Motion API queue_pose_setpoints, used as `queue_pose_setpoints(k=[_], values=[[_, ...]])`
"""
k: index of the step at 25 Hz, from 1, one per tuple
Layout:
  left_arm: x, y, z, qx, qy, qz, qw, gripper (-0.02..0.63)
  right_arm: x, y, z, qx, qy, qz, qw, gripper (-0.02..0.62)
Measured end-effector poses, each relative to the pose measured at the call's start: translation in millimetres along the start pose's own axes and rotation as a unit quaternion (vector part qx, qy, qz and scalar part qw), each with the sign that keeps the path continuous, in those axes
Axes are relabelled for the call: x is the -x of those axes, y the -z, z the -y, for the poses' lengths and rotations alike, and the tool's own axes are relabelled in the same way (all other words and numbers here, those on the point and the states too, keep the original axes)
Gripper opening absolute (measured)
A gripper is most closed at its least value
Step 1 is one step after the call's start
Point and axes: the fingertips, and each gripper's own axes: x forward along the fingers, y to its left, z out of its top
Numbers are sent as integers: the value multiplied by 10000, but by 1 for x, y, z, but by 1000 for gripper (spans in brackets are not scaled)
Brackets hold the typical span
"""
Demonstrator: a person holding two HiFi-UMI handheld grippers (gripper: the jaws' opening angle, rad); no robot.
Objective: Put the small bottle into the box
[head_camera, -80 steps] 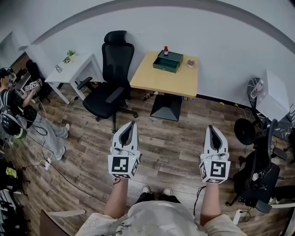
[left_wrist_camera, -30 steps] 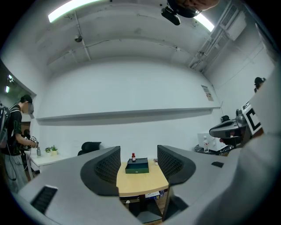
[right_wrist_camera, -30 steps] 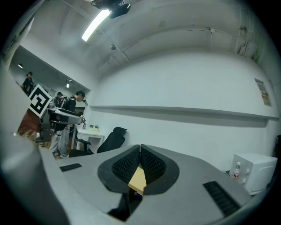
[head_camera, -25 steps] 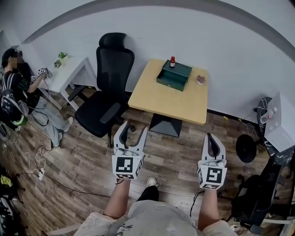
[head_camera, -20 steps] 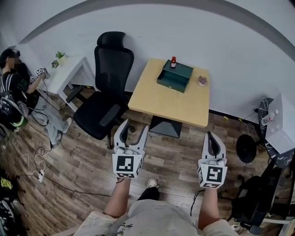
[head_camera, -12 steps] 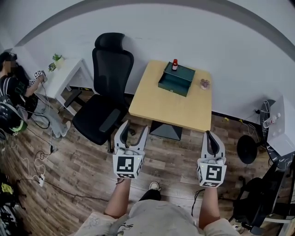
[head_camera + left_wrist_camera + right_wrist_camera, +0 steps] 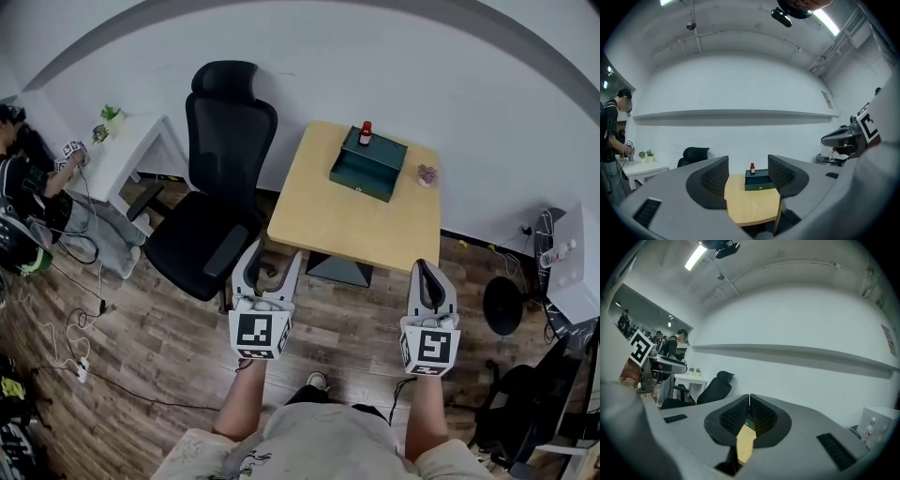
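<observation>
A small bottle [image 7: 365,133] with a red cap stands at the far edge of the wooden table [image 7: 328,216], just behind a dark green open box [image 7: 368,164]. In the left gripper view, the bottle [image 7: 752,168] and box [image 7: 758,180] show far off between the jaws. My left gripper [image 7: 272,259] is open and empty, held over the floor short of the table's near edge. To the right, at the same distance from the table, my right gripper [image 7: 427,269] is shut with nothing in it. The right gripper view shows only a sliver of table [image 7: 746,444] below the shut right gripper [image 7: 749,408].
A black office chair [image 7: 220,211] stands left of the table. Beside the box sits a small pinkish object [image 7: 427,174]. A white side table [image 7: 122,150] and a seated person [image 7: 23,197] are at the far left. On the right are a white cabinet [image 7: 574,267] and dark gear [image 7: 506,412].
The left gripper, shut 3.2 s ago, now stands open. Both grippers and the view have come nearer the table, which now sits larger and lower in the head view.
</observation>
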Motion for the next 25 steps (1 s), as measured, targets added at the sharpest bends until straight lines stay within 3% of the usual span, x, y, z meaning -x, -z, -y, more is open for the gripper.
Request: queue_pose_setpoints(k=[8, 14, 25], values=[[-8, 5, -16, -2, -54, 25, 10000, 252, -16, 6, -15, -52, -90, -20, 9999, 18], [-30, 7, -10, -71, -40, 62, 9999, 252, -35, 12, 0, -97, -91, 89, 9999, 18], [-144, 8, -3, -156, 20, 35, 9999, 252, -128, 31, 65, -245, -51, 128, 9996, 18]])
